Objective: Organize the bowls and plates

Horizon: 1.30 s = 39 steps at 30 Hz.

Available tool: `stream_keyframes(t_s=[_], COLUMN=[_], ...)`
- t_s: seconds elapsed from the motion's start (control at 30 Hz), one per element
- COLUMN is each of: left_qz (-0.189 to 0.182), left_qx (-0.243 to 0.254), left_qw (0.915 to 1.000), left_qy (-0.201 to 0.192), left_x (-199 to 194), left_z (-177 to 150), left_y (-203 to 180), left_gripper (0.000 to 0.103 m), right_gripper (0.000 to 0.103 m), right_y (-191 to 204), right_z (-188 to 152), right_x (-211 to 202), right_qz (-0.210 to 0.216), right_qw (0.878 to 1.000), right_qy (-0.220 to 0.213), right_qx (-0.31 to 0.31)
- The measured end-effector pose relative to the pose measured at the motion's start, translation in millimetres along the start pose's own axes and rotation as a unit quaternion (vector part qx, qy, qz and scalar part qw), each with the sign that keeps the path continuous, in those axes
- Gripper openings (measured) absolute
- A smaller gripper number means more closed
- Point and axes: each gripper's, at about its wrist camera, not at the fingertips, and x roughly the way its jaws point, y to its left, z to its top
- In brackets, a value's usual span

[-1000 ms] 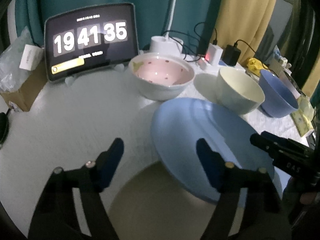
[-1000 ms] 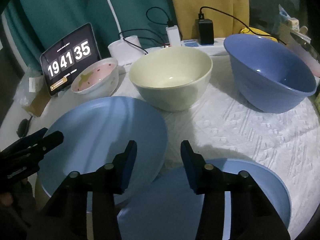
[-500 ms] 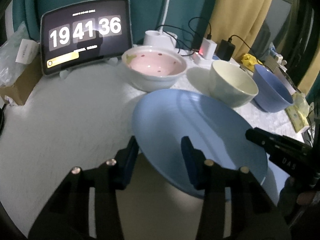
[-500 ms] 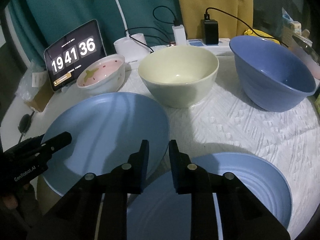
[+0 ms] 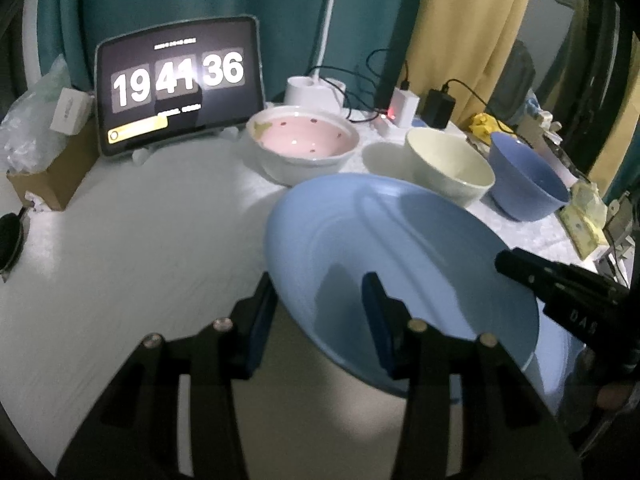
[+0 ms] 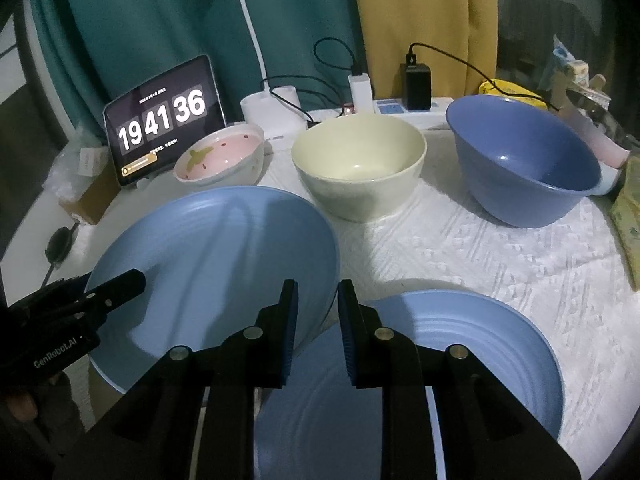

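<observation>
Both tools grip one blue plate from opposite edges. The left tool (image 5: 320, 316) has its jaws drawn in on the near left rim of the lifted plate (image 5: 384, 256), one finger under the edge and the other over the face. The right tool (image 6: 318, 324) has its jaws narrowed to a slim gap across the right rim of the same plate (image 6: 216, 264), with the rim between the pads. The plate appears tilted and raised off the bench (image 6: 500, 256), its underside shadowed at the near edge.

A second blue plate (image 6: 472, 344), ridged on its face, lies flat on the white textured cloth just beside and partly below the lifted one. This is the likely stacking target, though that is a judgement only.

Behind, three bowls stand apart in a row: a pink-lined bowl (image 6: 220, 158), a cream bowl (image 6: 358, 164) and a blue bowl (image 6: 524, 158). None is nested in another. A tablet clock (image 6: 162, 120) stands at the back left.

Assessment: the task is at an early stage. One plate is in hand and not yet set down; no stack of plates is formed; all three bowls remain to be gathered.
</observation>
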Motion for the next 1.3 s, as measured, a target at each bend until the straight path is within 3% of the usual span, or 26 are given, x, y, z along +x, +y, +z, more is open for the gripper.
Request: stream_keyframes(t_s=[0.73,1.3], left_qz=[-0.014,-0.028], left_qx=[0.039,0.079], left_qw=[0.9989,0.9964], left_qy=[-0.022,-0.006], left_x=[-42,-45], left_z=[-24,-49], left_y=[-49,-107], left_gripper=[0.045,0.045], right_gripper=[0.022,0.022], right_y=[-26,-72], right_z=[-30,-65], right_x=[-59,-86], right_qz=[-0.017,-0.039], right_qw=[0.999,0.997], right_qy=[-0.037,-0.042], right_qx=[0.016,0.042])
